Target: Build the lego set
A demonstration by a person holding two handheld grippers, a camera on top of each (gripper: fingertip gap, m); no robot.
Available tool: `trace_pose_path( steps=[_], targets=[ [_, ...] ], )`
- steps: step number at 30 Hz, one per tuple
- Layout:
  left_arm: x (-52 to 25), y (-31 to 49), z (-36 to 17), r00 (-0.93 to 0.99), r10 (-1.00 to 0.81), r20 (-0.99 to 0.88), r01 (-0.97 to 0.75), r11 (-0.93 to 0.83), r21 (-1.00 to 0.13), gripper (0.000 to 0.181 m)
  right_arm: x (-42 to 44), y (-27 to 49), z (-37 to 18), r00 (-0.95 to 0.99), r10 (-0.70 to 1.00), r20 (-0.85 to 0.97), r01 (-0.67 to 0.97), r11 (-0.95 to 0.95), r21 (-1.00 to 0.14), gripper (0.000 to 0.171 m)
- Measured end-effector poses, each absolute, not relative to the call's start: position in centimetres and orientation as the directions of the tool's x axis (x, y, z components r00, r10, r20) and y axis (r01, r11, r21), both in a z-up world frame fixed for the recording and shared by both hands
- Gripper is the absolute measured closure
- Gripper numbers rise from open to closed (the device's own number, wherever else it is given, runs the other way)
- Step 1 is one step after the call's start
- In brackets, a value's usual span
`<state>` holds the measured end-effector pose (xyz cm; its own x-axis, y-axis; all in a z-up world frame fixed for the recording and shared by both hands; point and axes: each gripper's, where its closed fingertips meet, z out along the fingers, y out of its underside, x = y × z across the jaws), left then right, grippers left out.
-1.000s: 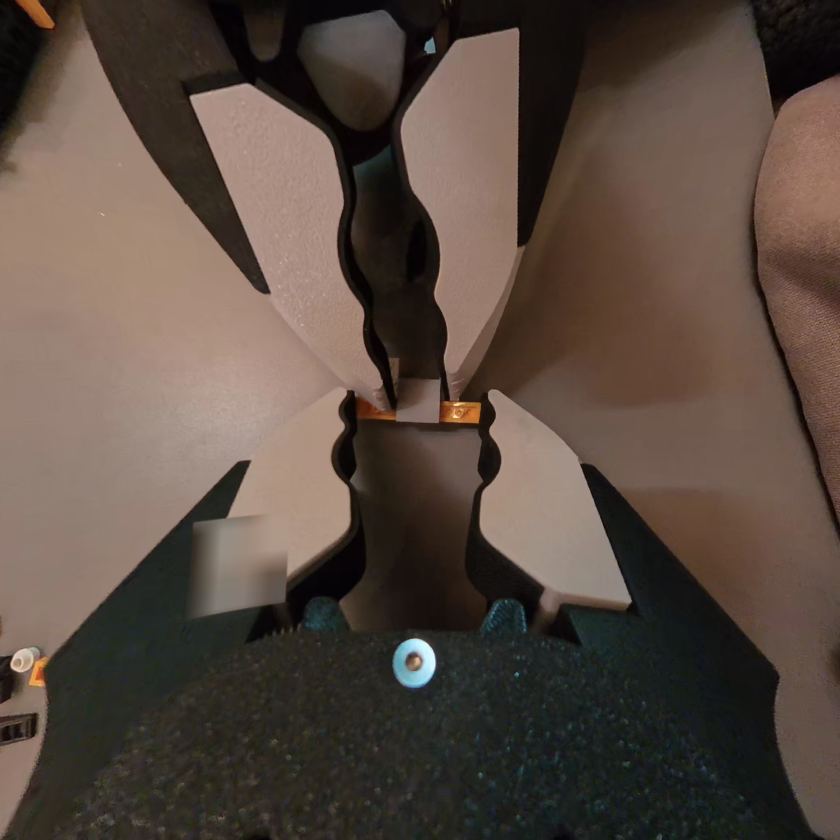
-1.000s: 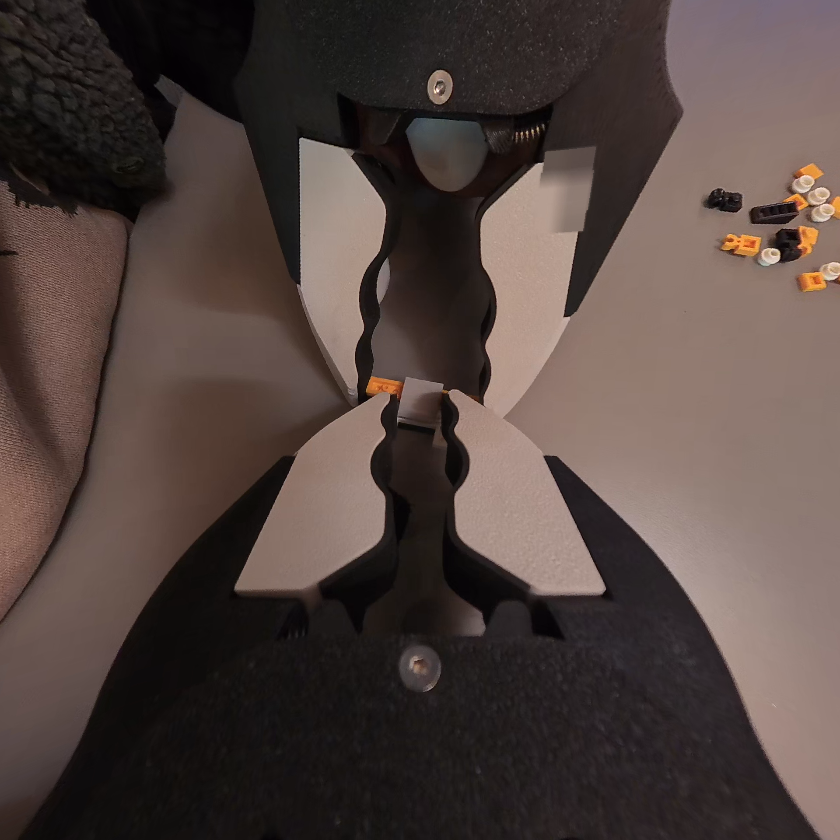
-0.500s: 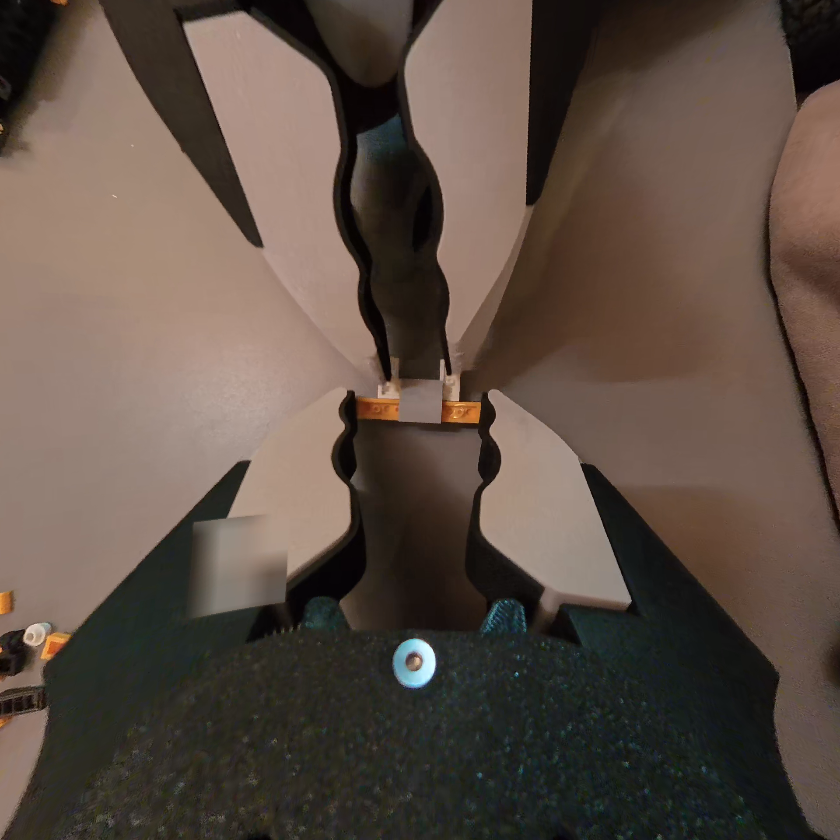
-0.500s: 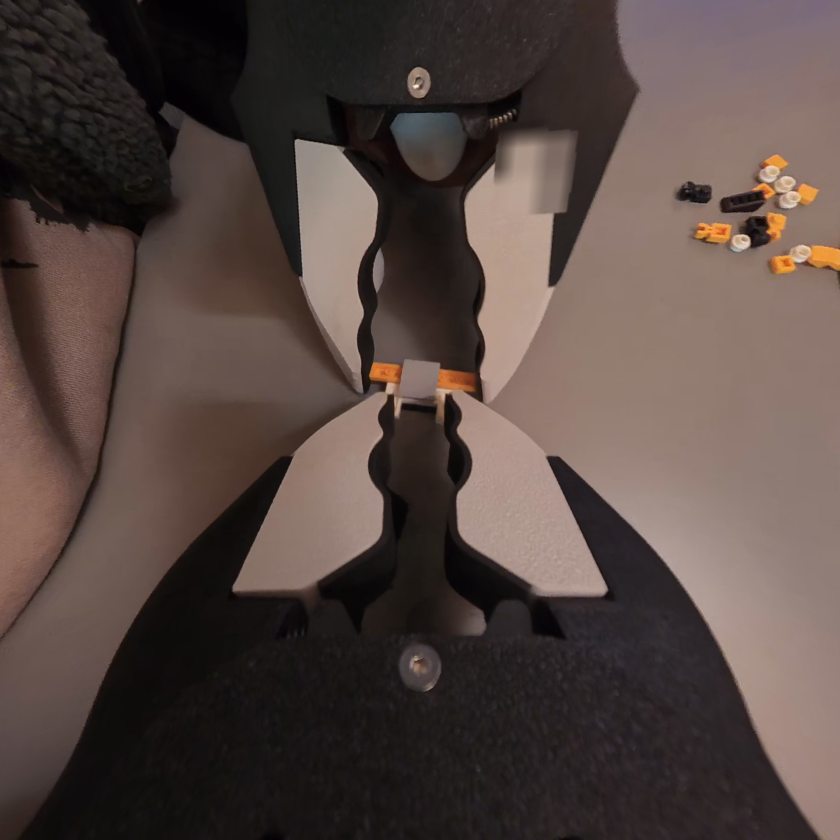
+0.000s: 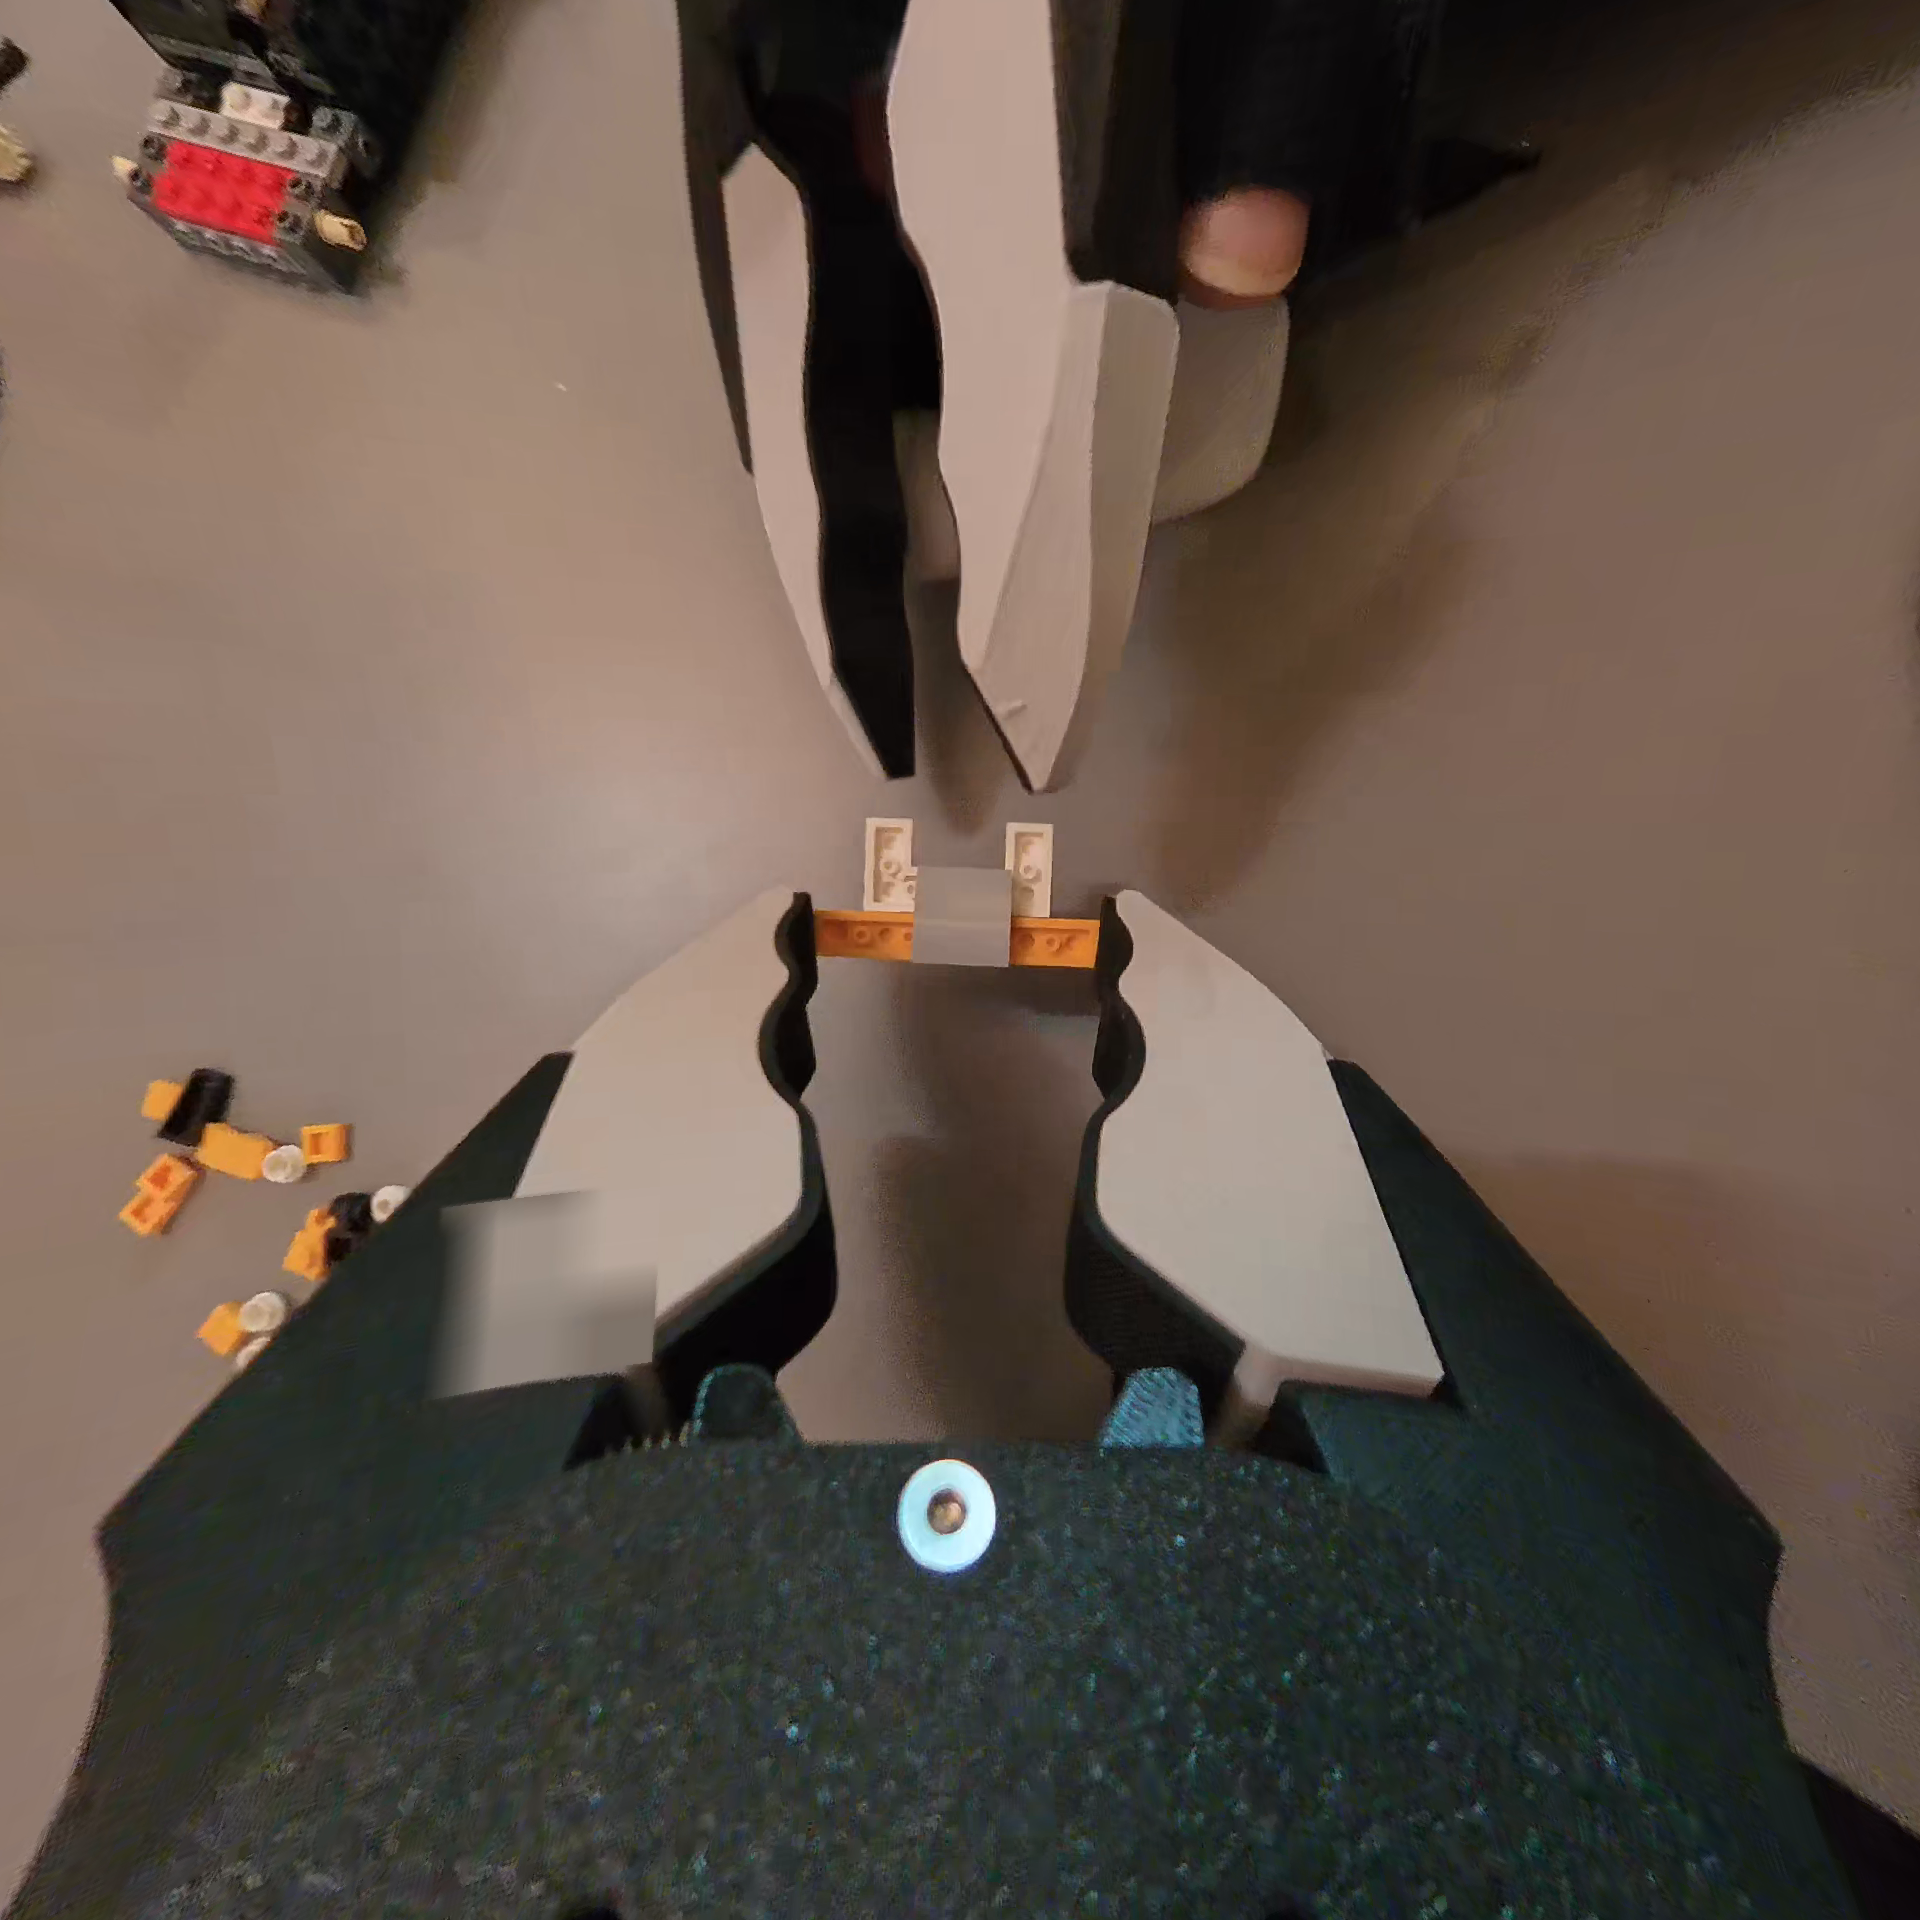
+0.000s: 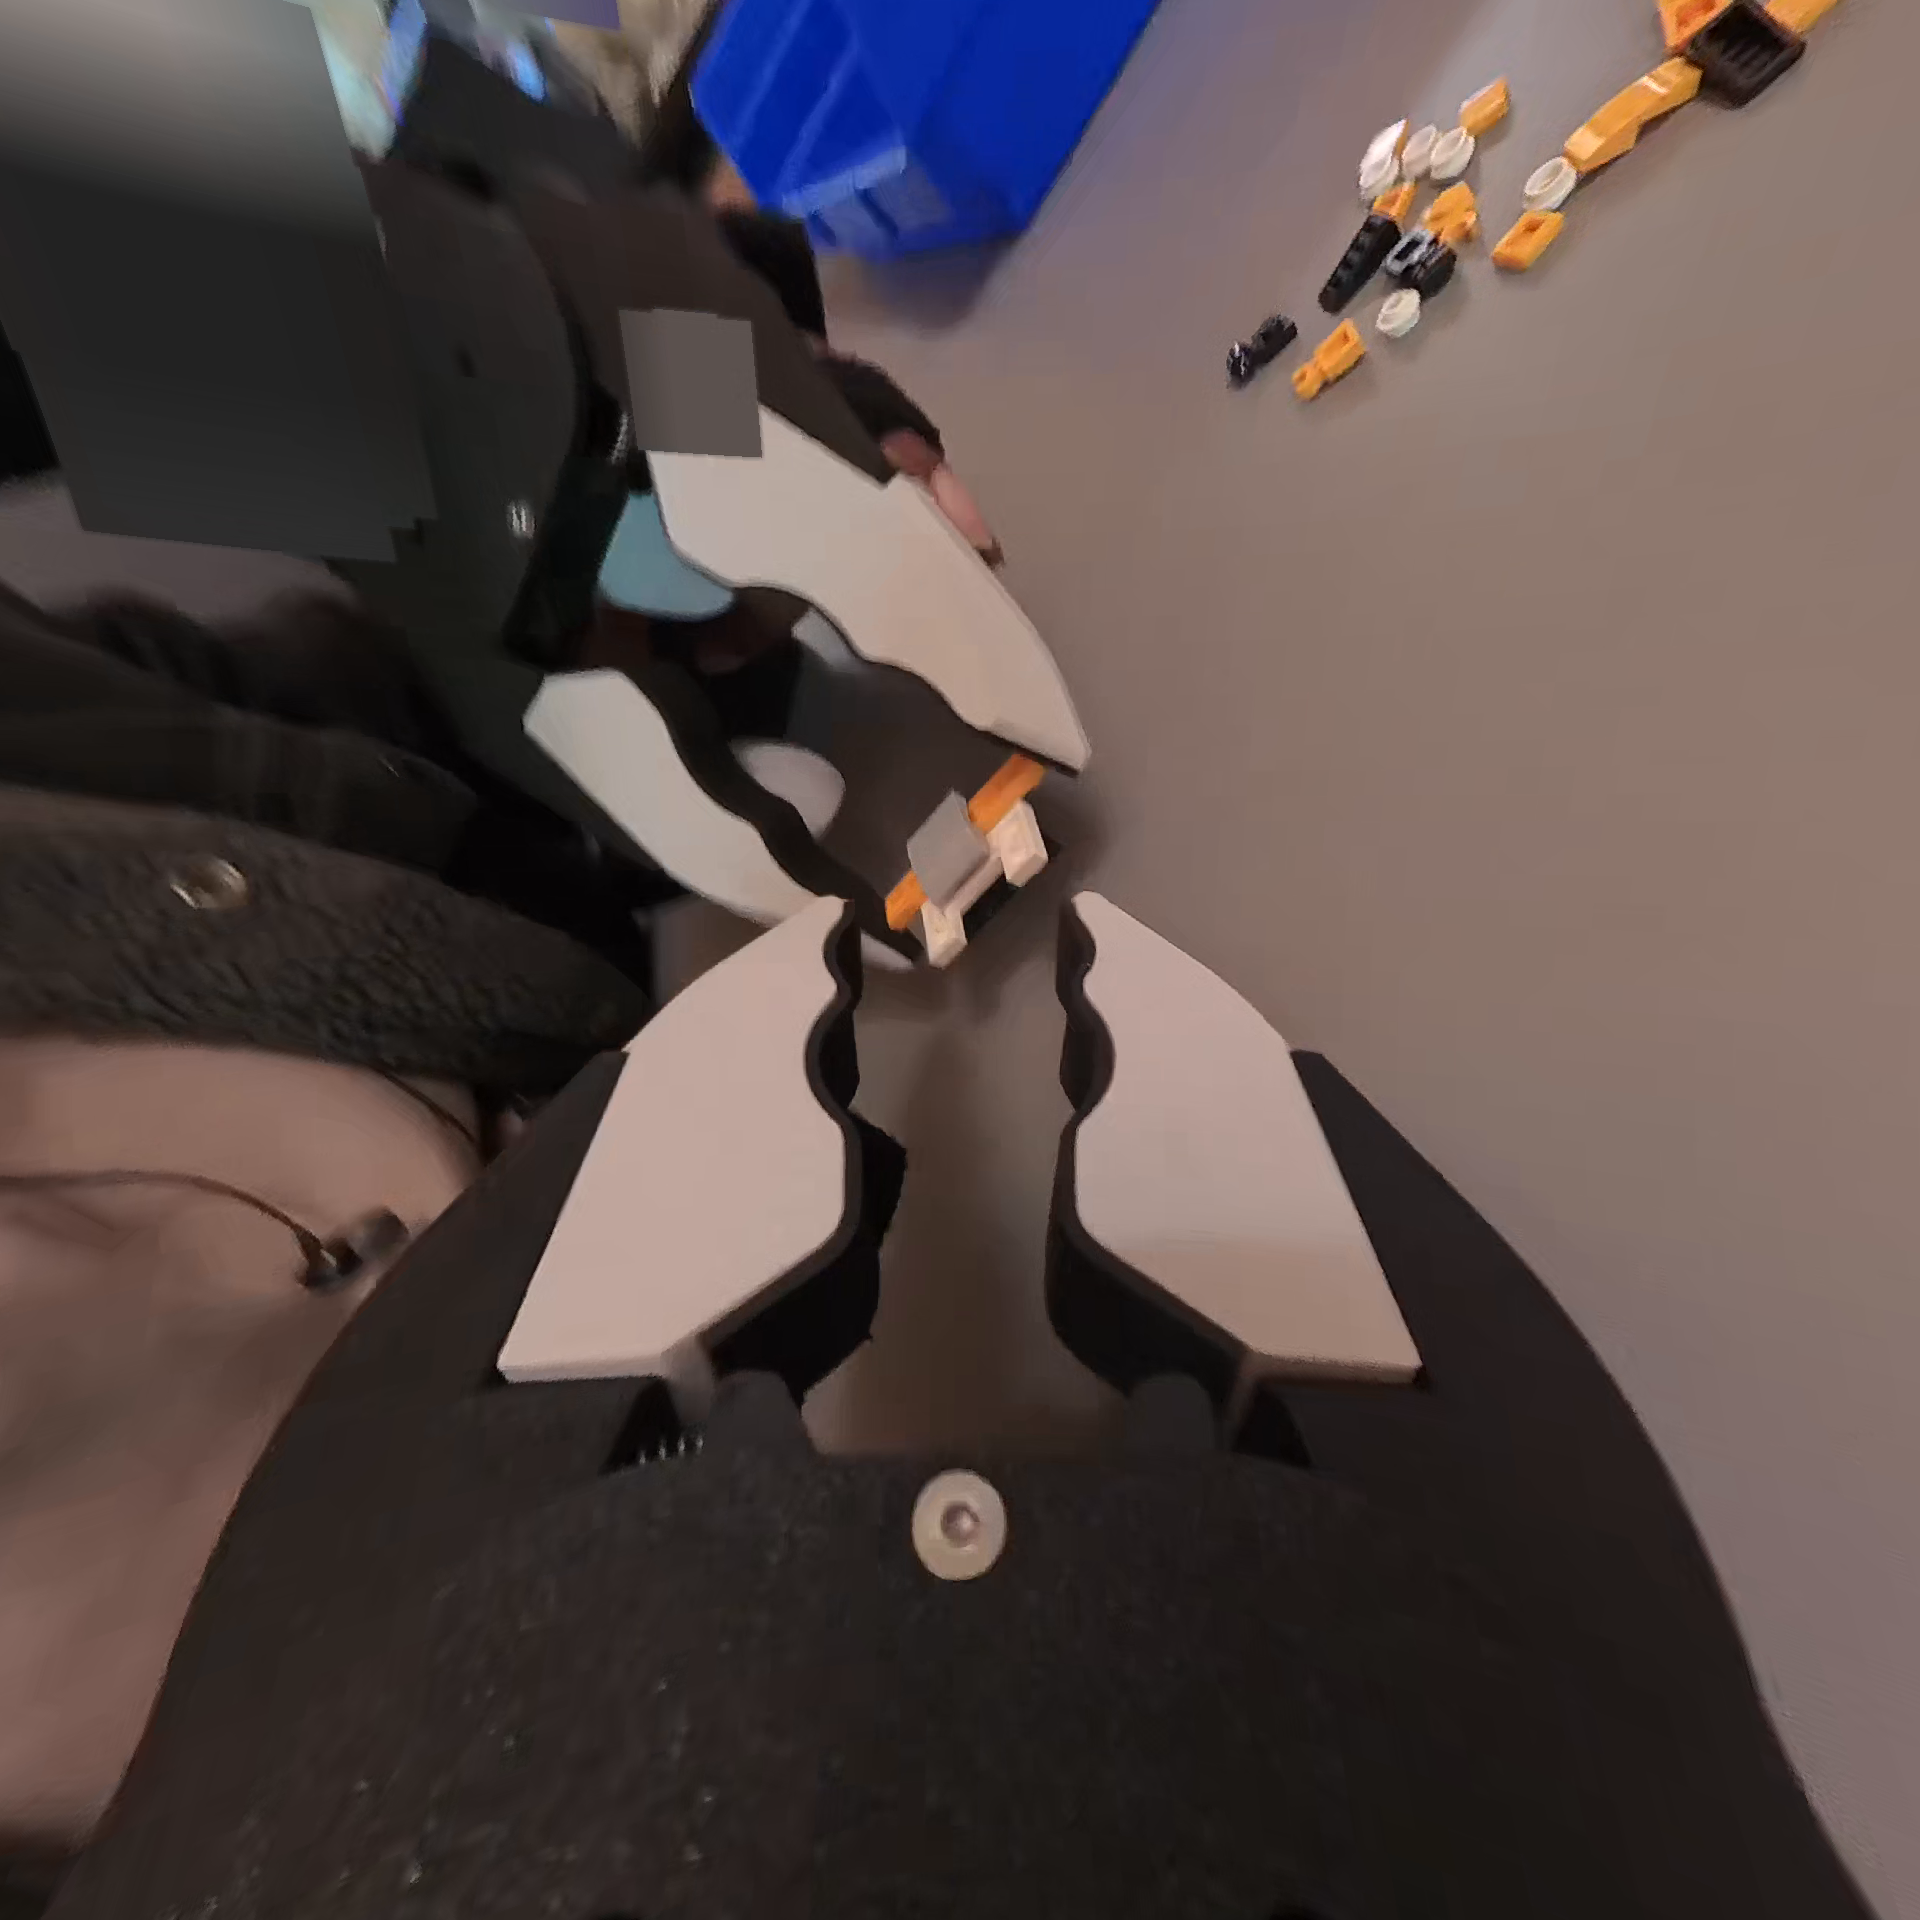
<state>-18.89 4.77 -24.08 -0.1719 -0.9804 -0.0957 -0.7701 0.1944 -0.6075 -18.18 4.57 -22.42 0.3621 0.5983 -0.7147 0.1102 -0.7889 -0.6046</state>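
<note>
Left gripper (image 5: 956, 914): fingers pinch the two ends of an orange strip (image 5: 862, 938) at mid-frame of the left wrist view, the strip spanning the gap between the tips. A grey block (image 5: 963, 914) sits on the strip's middle, with two white plates (image 5: 888, 860) sticking out beyond it; how they join is hard to make out. Right gripper (image 5: 961, 779): upper centre of the same view, tips just above the white plates and apart from them, fingers spread a little with nothing between — its body cut off by the top edge, a fingertip (image 5: 1242, 239) showing beside it. Loose pieces (image 5: 244, 1153) — orange, black, white — lie on the grey table (image 5: 1558, 831) at lower left, partly hidden by the gripper body. A red and black build (image 5: 244, 177) stands at upper left, cropped. Right wrist view: blurred; a blue bin (image 6: 914, 114) at top, cut off.
</note>
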Motion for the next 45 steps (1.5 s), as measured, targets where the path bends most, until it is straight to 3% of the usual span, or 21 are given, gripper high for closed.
trace_pose_path(
  steps=[7, 20, 30, 33, 36, 41, 45],
  targets=[
    [-18.2, 5.4, -22.9, -0.172, -0.974, -0.147, -0.772, 0.226, -0.594, 0.13, -19.0, 5.4, -22.1, 0.372, 0.52, -0.769, -0.006, -0.827, -0.563, 0.134],
    [-17.5, 5.9, -21.9, -0.172, -0.944, -0.281, -0.736, 0.313, -0.601, 0.13, -18.8, 6.2, -21.3, 0.263, 0.446, -0.856, -0.129, -0.863, -0.489, 0.15],
    [-16.4, 6.5, -19.4, -0.155, -0.88, -0.45, -0.585, 0.448, -0.675, 0.13, -17.7, 6.9, -18.8, 0.243, 0.597, -0.764, -0.207, -0.738, -0.642, 0.155],
    [-16.6, 6.7, -18.5, -0.134, -0.903, -0.407, -0.546, 0.411, -0.73, 0.119, -17.6, 6.7, -17.6, 0.228, 0.661, -0.715, -0.217, -0.682, -0.699, 0.155],
    [-16.8, 6.3, -17.6, -0.136, -0.955, -0.264, -0.475, 0.297, -0.829, 0.123, -17.6, 6.4, -16.6, 0.221, 0.714, -0.665, -0.227, -0.625, -0.747, 0.155],
    [-17.3, 4.9, -15.4, -0.244, -0.942, 0.229, -0.323, -0.143, -0.935, 0.138, -17.8, 5.2, -14.8, 0.256, 0.861, -0.44, -0.17, -0.408, -0.897, 0.155],
    [-17.1, 3.7, -14.8, -0.307, -0.914, 0.264, -0.287, -0.176, -0.942, 0.152, -18.4, 4.2, -14.7, 0.275, 0.914, -0.299, -0.104, -0.281, -0.954, 0.155]
  ],
)
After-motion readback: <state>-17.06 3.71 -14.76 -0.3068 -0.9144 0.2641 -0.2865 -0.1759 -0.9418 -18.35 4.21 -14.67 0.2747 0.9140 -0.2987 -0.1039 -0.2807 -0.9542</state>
